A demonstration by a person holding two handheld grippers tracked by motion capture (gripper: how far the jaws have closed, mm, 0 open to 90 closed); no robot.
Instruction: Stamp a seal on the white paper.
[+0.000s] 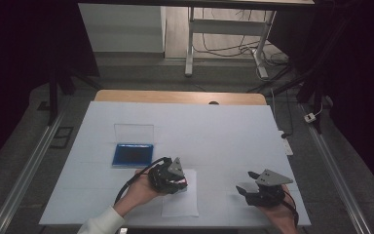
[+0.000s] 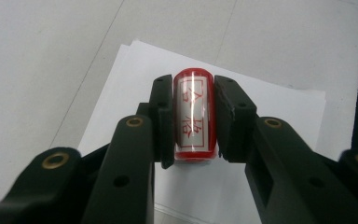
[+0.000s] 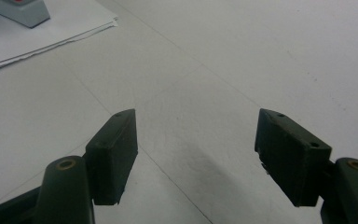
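Note:
A red cylindrical stamp (image 2: 194,93) with a white label of red characters sits crosswise between the jaws of my left gripper (image 2: 194,119), which is shut on it. The stamp hangs over a small stack of white paper (image 2: 121,88). In the high view the left gripper (image 1: 179,184) is at the paper's (image 1: 180,204) upper edge, tipped down toward it. My right gripper (image 1: 247,181) rests to the right near the front edge. Its jaws stand wide apart in the right gripper view (image 3: 196,140), with nothing between them.
An open blue ink pad (image 1: 132,155) with its clear lid (image 1: 134,132) raised lies left of centre on the white table cover (image 1: 214,131). A grey block (image 3: 21,11) stands on the paper stack (image 3: 32,37) in the right gripper view. The wooden table edge (image 1: 180,96) is at the back.

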